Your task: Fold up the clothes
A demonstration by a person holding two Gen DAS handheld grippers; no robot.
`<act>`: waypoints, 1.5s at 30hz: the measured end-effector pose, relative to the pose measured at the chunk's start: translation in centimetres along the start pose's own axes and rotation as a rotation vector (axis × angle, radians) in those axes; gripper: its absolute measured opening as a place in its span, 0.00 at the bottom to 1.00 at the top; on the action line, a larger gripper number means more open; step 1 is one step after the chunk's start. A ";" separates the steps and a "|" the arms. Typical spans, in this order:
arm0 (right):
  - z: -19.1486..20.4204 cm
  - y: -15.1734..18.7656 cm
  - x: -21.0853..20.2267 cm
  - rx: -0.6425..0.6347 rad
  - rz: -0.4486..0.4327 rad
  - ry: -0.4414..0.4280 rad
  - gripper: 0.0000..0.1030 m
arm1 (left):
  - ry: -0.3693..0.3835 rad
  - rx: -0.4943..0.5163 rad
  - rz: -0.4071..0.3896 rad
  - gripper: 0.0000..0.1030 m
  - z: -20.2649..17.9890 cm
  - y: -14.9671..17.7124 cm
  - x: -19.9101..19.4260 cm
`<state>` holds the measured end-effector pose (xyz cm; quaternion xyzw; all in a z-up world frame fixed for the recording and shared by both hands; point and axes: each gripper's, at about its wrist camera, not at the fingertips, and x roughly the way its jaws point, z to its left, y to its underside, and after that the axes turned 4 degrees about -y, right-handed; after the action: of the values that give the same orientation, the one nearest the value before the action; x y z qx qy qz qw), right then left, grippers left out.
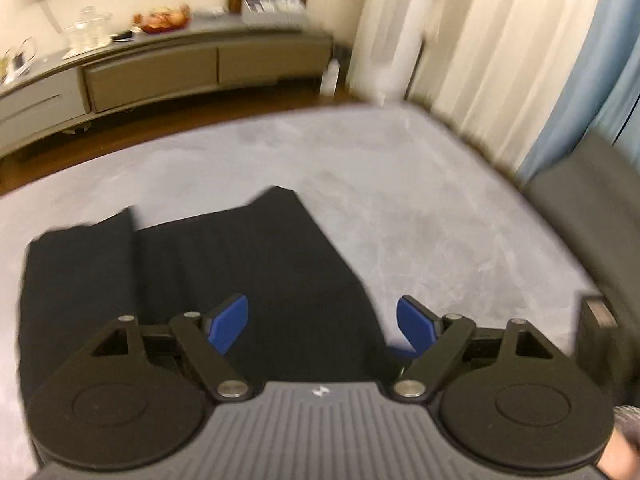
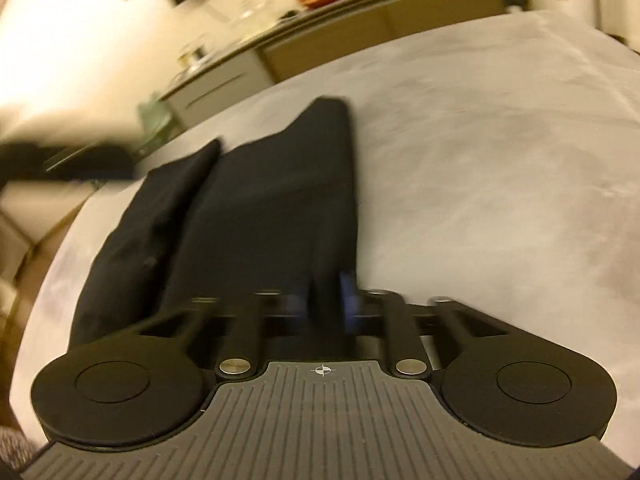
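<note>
Left gripper (image 1: 322,324), black linkage with blue pads: jaws spread wide, nothing between them; it hovers over the near end of the garment.

Right gripper (image 2: 326,300), same make: blue pads drawn close together with a ridge of dark cloth between them, so it appears to pinch the garment's near right edge. Motion blur leaves the exact bite unclear.

Black soft-fabric garment (image 1: 192,272), long, with two leg-like panels side by side: it lies on the grey bedspread, running from the grippers toward the far side. The narrower panel (image 2: 152,216) sits along the left, touching the broader one. The far end tapers to a point (image 2: 332,108).

Handling, judged: light, limp, non-fragile cloth that will sag and drape from any single hold. Thin layers may slide over each other, so grip corners or hemmed edges, both layers together. Two holds at matching corners would carry an edge over evenly.

Pale grey plush bedspread (image 1: 420,200): beneath and all around the garment.

Long low beige sideboard (image 1: 208,68) with glassware: well beyond the garment's far end.

White and blue curtains (image 1: 520,60): far to the garment's right.
</note>
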<state>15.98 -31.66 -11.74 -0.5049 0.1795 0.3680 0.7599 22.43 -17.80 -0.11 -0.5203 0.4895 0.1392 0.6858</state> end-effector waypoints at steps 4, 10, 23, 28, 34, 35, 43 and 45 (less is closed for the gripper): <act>0.7 -0.8 0.3 -0.017 -0.050 -0.048 0.07 | -0.142 0.163 0.122 0.81 -4.6 -1.6 7.0; 0.5 -0.8 2.5 0.025 -0.068 -0.103 0.11 | -0.230 0.193 0.193 0.20 -4.1 -2.3 10.2; 5.3 -0.8 10.8 -0.066 -0.074 -0.060 0.06 | -0.031 -0.060 0.083 0.12 3.1 -2.6 2.4; 11.9 -2.3 8.4 -0.238 -0.219 -0.038 0.06 | 0.009 -0.180 -0.001 0.12 8.2 0.6 -0.2; 25.2 -0.4 12.2 -0.603 -0.153 -0.076 0.06 | -0.006 -0.358 -0.033 0.35 14.9 8.0 -1.6; 27.1 0.9 14.1 -0.659 -0.090 -0.068 0.10 | -0.009 -0.387 -0.038 0.37 16.0 9.2 -1.9; 27.6 7.9 17.7 -1.071 -0.027 0.080 0.28 | 0.007 -0.597 -0.077 0.46 23.3 18.4 -3.7; 24.5 7.1 16.7 -1.122 -0.012 0.119 0.31 | 0.124 -0.566 -0.070 0.46 20.0 18.6 -3.6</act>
<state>19.41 -1.74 -16.50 -0.8525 -0.0044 0.3735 0.3656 18.22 8.11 -8.31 -0.7150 0.4537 0.2143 0.4868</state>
